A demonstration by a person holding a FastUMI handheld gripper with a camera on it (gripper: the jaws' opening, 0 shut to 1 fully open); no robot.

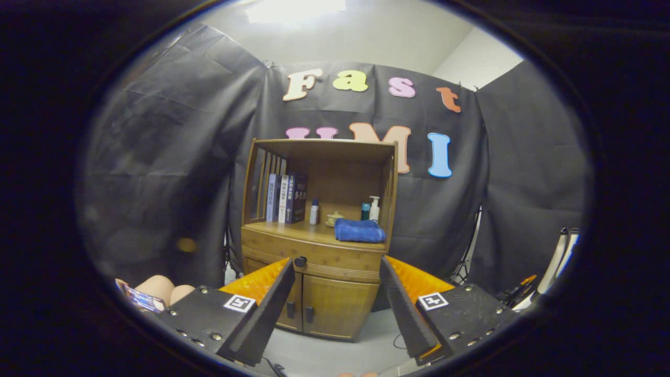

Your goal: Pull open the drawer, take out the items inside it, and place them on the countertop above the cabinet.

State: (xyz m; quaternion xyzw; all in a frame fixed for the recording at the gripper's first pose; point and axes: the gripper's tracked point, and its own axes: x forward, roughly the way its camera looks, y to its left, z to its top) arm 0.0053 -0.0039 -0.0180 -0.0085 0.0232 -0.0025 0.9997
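Observation:
A wooden cabinet [319, 246] stands ahead, well beyond my fingers. Its drawer [324, 256] sits closed under the countertop, with a dark round knob [300, 261] near its left end. The countertop [309, 233] carries a folded blue towel [359, 231] on its right side. My gripper [337, 269] is open, its fingers spread wide with nothing between them. The left fingertip lines up just below the knob in the view, though the cabinet is still some way off. What lies inside the drawer is hidden.
Books [285, 199], small bottles [314, 212], a little cup [333, 218] and a pump bottle [374, 208] stand on the countertop shelf. Two closed doors [330, 306] sit below the drawer. A hand with a phone [152, 293] is at the left. Stands and cables [523, 288] crowd the right.

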